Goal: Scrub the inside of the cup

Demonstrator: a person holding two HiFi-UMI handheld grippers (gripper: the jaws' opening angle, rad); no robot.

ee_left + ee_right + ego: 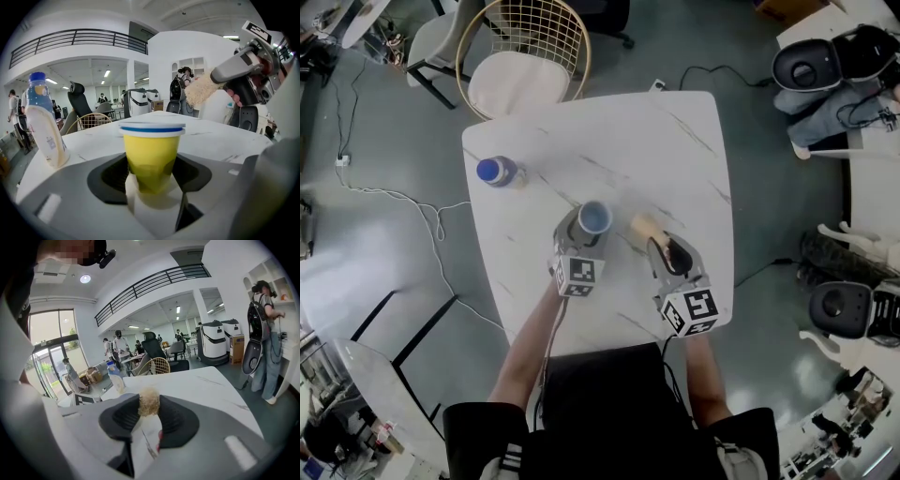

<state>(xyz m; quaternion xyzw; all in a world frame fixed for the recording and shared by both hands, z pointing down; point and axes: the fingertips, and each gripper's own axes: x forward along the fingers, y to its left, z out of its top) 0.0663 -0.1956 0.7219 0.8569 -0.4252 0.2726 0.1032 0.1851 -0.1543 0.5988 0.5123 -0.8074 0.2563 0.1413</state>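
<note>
White marble-veined table (pixel 661 141) with rounded corners, far and right side bare. Gold wire chair (pixel 525 42) sits at the far edge. Left gripper (pixel 579 234) has its jaws clamped on the lower body of the cup (pixel 152 152): yellow, tapered, white rim with a blue band, upright mid-table. Right gripper (pixel 668 255) pinches the scrubbing brush (pixel 149 402), whose fuzzy tan head is just right of the cup and outside it. Blue-capped plastic bottle (pixel 497 172) stands far-left, well apart.
</note>
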